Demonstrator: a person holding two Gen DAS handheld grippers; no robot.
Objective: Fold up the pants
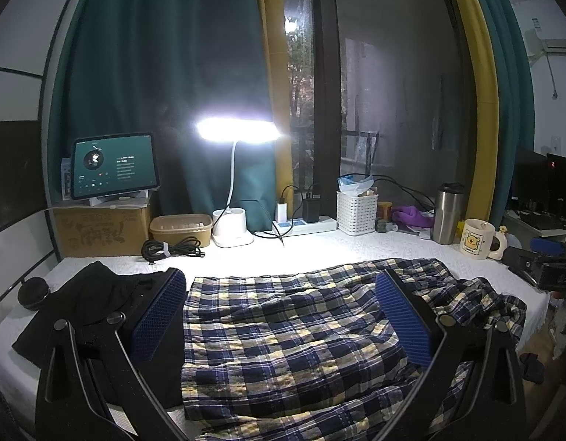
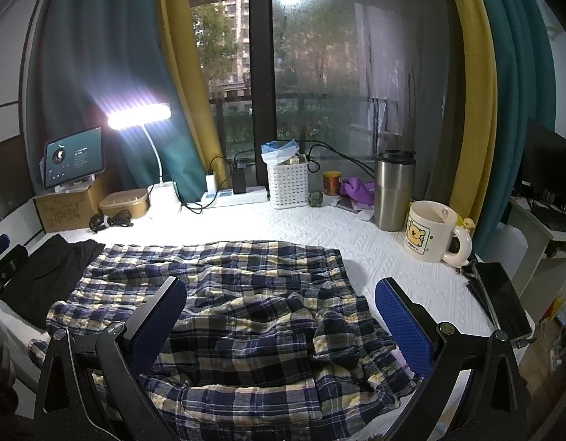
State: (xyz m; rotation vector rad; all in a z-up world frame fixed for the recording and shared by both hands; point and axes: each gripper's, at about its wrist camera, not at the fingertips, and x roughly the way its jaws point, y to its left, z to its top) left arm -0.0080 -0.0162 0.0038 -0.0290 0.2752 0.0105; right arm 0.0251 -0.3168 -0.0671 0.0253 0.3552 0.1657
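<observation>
Plaid pants [image 1: 294, 334]: the near edge is cut off by the frame bottom in both wrist views, and each gripper's fingers [image 1: 157, 316] cover part of the cloth. Tablet [image 1: 113, 165] text is too small to read. Lamp head [image 1: 238, 130] detail is lost in glare.

"I LOVE U" on mug [image 2: 431, 231]

Crinkled cloth pants [image 1: 294, 334], quilted tabletop [image 2: 356, 235]

Work surface: table [image 2: 319, 228] covered in white quilted cloth. Plaid pants [image 2: 246, 312] lie rumpled at front centre, black garment [image 1: 99, 294] just left. Along back edge: cardboard box [image 1: 99, 231], lamp base [image 1: 231, 229], power strip [image 1: 305, 225], white basket [image 2: 288, 185], steel tumbler [image 2: 393, 191], mug [image 2: 431, 231].
</observation>
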